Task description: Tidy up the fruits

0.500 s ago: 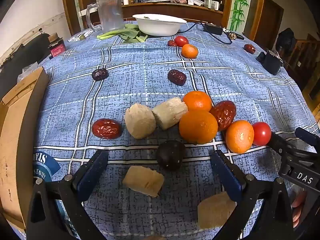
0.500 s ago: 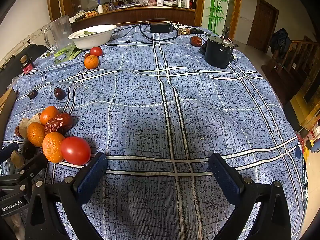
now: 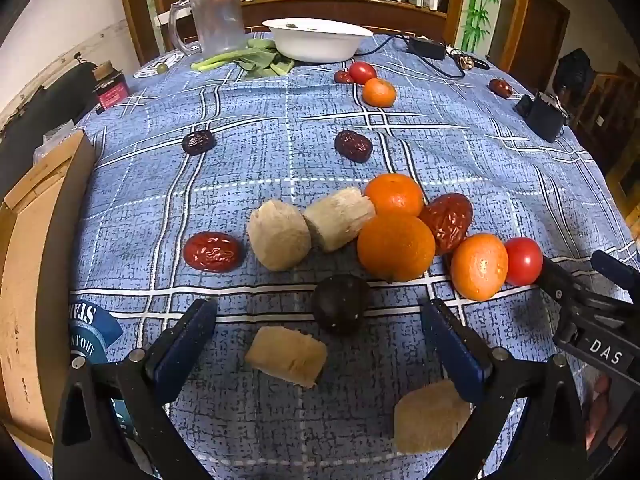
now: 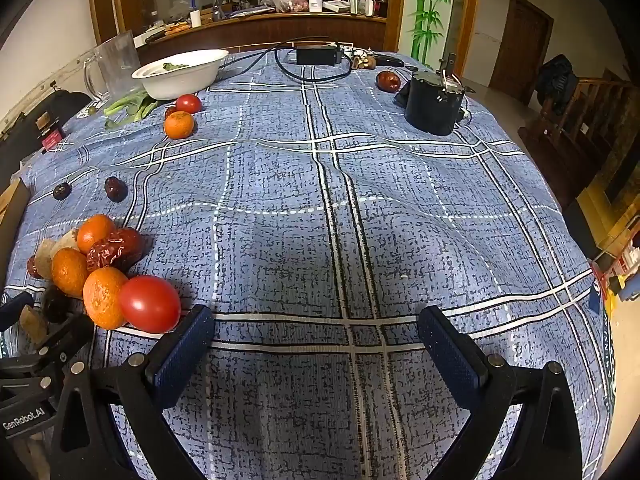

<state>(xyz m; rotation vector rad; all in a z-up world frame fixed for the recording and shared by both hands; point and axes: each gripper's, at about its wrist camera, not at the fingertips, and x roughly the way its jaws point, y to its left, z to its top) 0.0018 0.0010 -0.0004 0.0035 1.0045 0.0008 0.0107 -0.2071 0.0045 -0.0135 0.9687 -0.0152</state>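
Note:
A cluster of fruit lies near the table's front: three oranges, a red tomato, a red date, a dark round fruit and beige root pieces. The cluster shows at the left of the right wrist view, with the tomato nearest. My left gripper is open and empty, just short of the dark fruit, with a beige piece between its fingers. My right gripper is open and empty over bare cloth, right of the cluster.
Loose dates, a far orange and tomato lie further back. A white bowl, greens, a clear jug, a black device and cables stand at the far edge. A cardboard box is at left.

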